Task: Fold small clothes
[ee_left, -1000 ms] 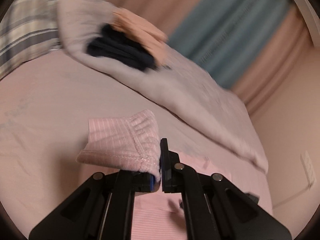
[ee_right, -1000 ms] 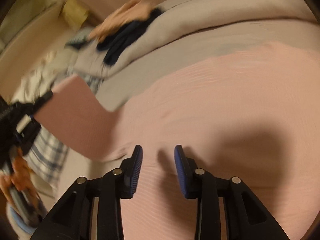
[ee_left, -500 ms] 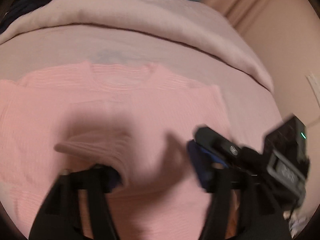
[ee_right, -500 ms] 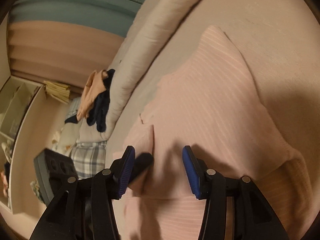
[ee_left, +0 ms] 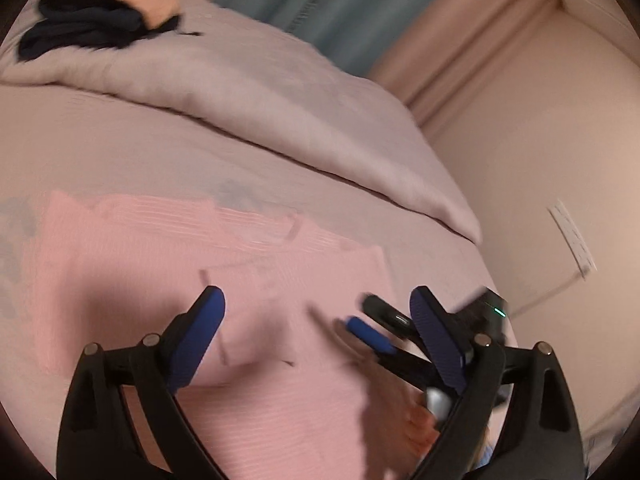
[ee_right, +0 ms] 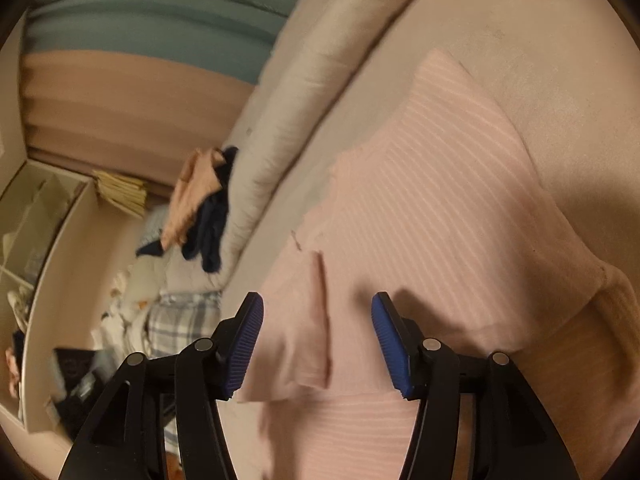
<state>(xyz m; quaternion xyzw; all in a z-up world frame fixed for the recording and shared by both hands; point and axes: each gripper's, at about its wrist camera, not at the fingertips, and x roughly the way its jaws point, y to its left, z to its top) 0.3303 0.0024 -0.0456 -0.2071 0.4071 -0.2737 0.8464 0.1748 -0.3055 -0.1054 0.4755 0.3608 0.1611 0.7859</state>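
Item: pink ribbed knit top [ee_right: 432, 208], soft, light, limp; I'd pinch its hem at six o'clock. Left gripper [ee_left: 316, 320] and right gripper [ee_right: 316, 340]: jaws opening, nothing pinched.

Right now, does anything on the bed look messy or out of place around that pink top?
Mostly tidy: the pink top lies flat on the bed sheet with one sleeve folded in. The odd spot is a loose heap of dark and peach clothes, unfolded, on the rolled duvet.
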